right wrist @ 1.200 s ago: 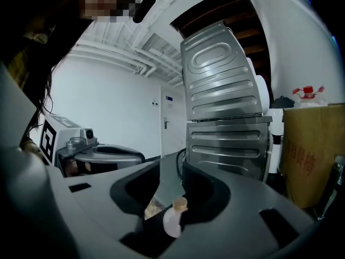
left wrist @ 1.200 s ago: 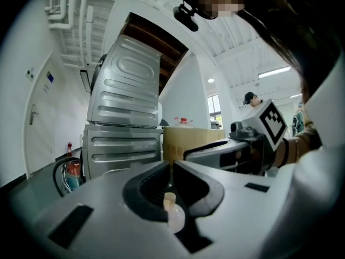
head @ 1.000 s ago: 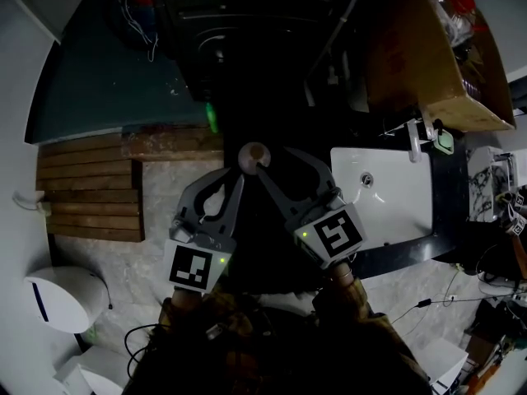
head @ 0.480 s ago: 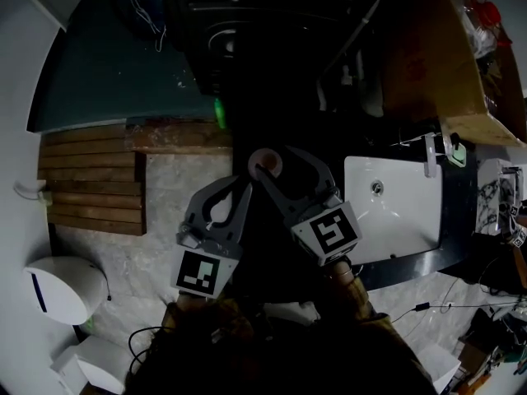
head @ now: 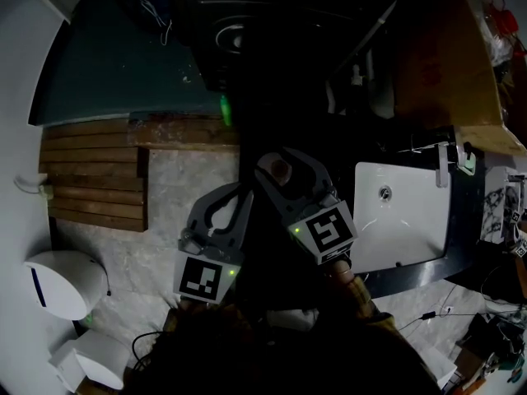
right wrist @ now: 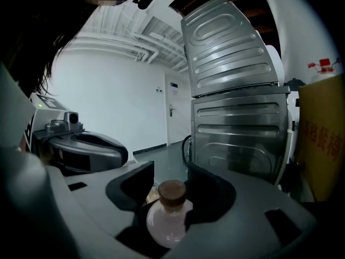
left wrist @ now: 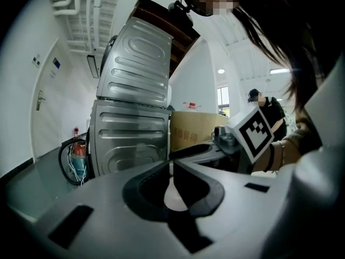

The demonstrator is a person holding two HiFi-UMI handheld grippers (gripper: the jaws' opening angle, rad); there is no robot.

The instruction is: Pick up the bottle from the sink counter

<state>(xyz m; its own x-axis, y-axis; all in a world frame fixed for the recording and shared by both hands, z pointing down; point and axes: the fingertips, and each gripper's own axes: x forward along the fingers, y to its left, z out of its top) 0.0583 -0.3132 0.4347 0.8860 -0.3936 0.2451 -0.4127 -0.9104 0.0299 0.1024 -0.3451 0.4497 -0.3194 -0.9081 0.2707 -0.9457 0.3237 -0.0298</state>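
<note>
A small round pale-pink bottle [right wrist: 166,224] with a brown cork sits between the jaws of my right gripper [right wrist: 170,172], which is shut on it and carries it in the air. From the head view the bottle [head: 278,170] shows cork-up inside the right gripper [head: 276,160], above the dark floor and left of the white sink [head: 403,220]. My left gripper [head: 246,191] hangs close beside it on the left. Its jaws meet at the tips with nothing between them, as the left gripper view [left wrist: 171,164] also shows.
The sink sits in a dark counter [head: 463,220] with a faucet [head: 445,164] at its far edge. A cardboard box [head: 445,64] stands behind it. Stacked metal machines [right wrist: 237,107] rise ahead. Wooden planks [head: 95,179] and a white bin [head: 53,285] lie at the left.
Both grippers stay together in mid-view with the bottle still between the right jaws. The sink and box have slid right and down in the head view.
</note>
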